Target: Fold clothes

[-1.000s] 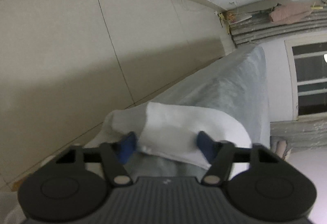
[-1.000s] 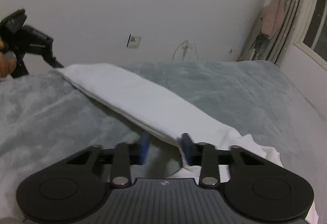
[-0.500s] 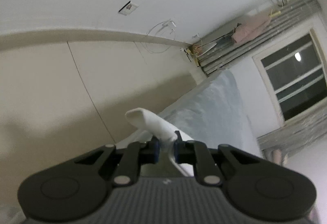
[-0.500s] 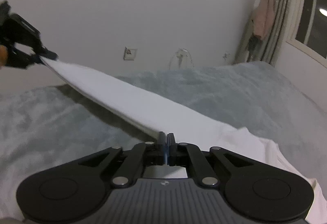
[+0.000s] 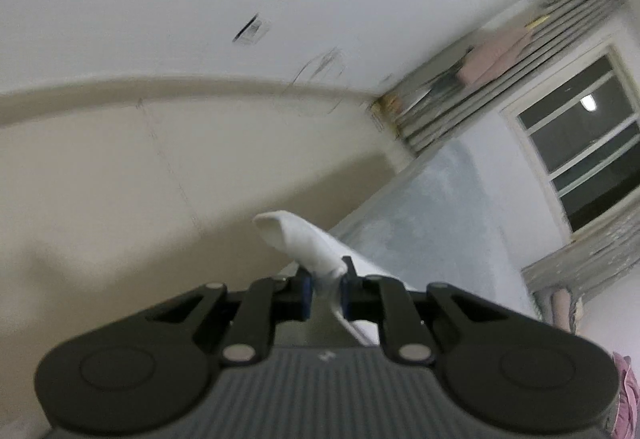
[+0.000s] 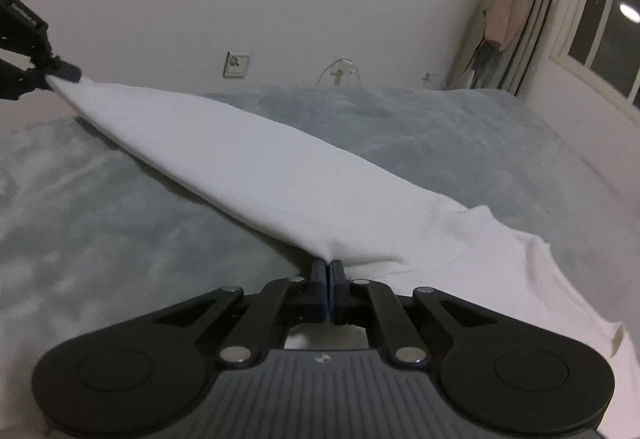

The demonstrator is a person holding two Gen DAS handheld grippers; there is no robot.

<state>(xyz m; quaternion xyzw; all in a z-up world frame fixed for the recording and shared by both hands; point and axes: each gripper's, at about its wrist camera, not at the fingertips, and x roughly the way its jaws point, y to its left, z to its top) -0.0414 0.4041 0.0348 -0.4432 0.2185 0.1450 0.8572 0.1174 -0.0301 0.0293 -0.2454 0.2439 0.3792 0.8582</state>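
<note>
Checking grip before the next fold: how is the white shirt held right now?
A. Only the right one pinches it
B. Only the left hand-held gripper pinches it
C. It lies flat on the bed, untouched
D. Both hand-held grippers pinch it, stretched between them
D: the right hand-held gripper and the left hand-held gripper each pinch an end of the white shirt, stretched taut over the grey bed.

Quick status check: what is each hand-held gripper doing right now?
Left hand-held gripper: closed on a bunched edge of the white shirt.
Right hand-held gripper: closed, pinching the white shirt's fold, lifted off the grey bed cover.
</note>
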